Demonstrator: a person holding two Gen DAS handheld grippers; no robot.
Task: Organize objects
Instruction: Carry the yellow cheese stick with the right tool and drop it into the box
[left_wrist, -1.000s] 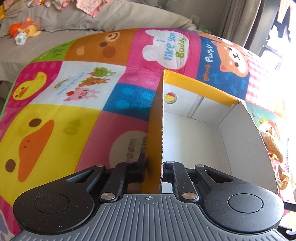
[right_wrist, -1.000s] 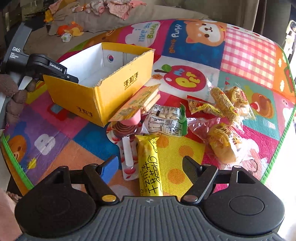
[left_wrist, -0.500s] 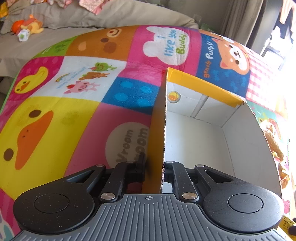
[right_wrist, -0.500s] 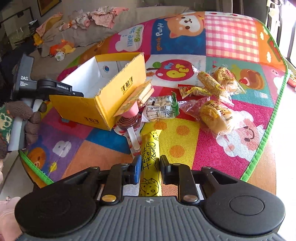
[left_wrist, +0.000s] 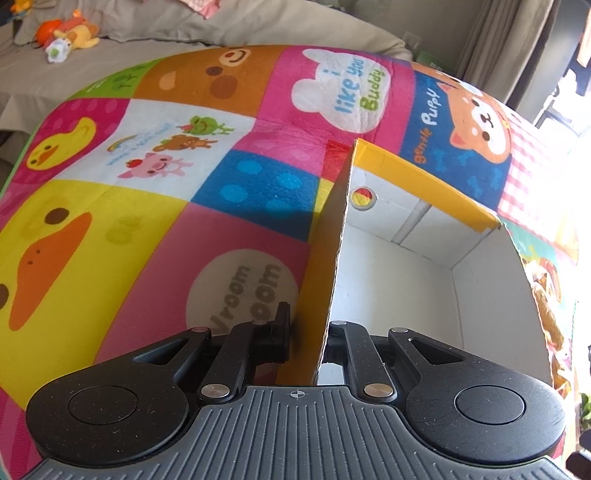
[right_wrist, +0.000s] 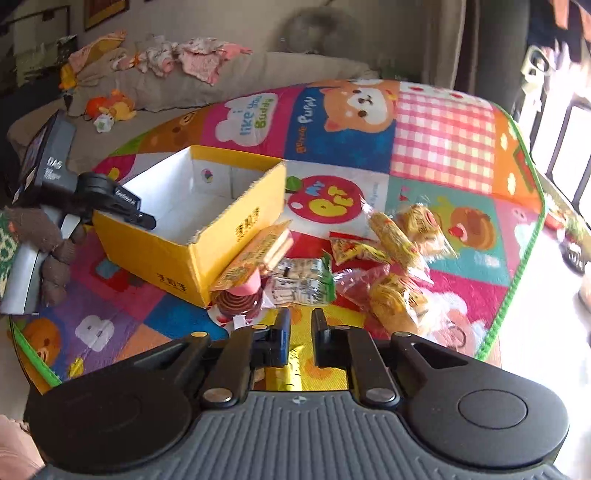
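The box (right_wrist: 192, 236) stands on the mat (right_wrist: 443, 147); the snack packets (right_wrist: 391, 258) lie right of it, one leaning on its wall.

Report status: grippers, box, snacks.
Left gripper shut on box wall. Right gripper shut on yellow packet. Box empty; other snacks on mat.

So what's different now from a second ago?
The right claw was open above the yellow cheese snack packet; it has closed on the packet and begun lifting it off the mat. The left claw stays clamped on the yellow box wall, and the box and the other snacks lie where they were.
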